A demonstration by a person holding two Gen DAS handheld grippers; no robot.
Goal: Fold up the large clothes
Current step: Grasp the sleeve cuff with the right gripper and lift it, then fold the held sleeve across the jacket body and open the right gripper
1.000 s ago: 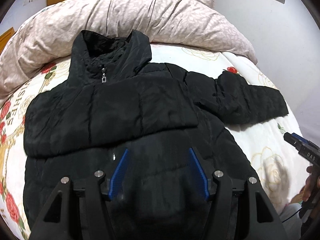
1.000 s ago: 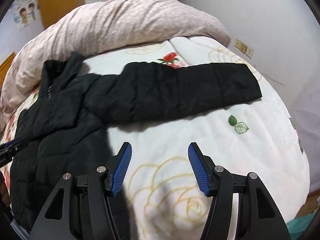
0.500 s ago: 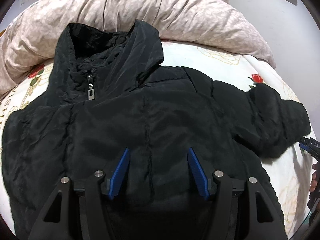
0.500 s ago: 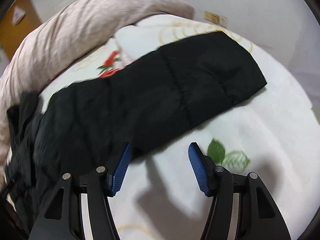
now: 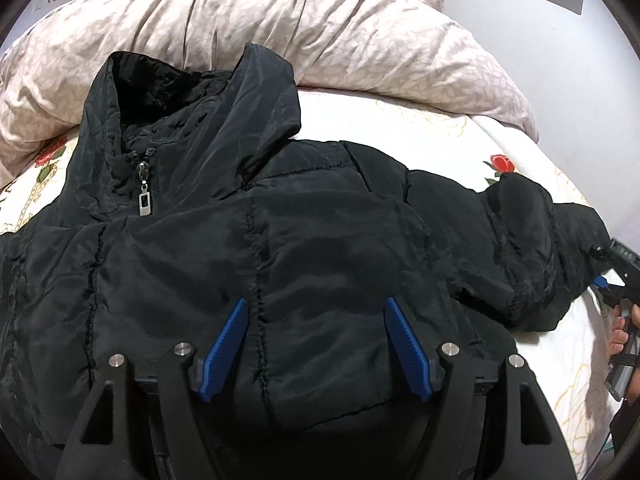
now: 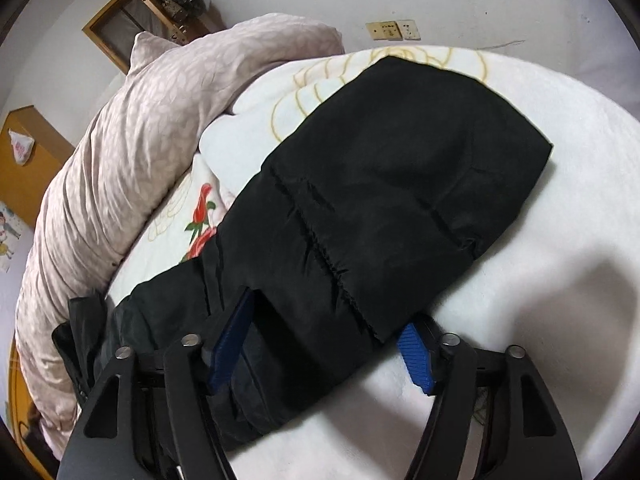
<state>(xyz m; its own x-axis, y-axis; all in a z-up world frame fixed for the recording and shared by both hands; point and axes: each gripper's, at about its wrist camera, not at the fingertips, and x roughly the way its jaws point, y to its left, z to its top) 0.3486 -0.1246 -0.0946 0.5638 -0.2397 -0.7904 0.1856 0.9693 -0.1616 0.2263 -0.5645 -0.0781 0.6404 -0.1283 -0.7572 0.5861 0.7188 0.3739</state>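
Jacket (image 5: 280, 240) lies beneath the spread, empty left gripper (image 5: 316, 344). Its sleeve (image 6: 400, 184) sits between the right gripper's (image 6: 320, 344) parted fingers, unclamped.

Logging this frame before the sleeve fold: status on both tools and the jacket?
Left tool open above jacket chest. Right tool open, straddling the sleeve, not clamped. Sleeve flat on bedspread. Nothing in the way.

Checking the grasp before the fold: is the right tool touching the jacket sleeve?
Touching. The right wrist view shows the sleeve lying between the right tool fingers, cloth draped over both blue pads, jaws open.
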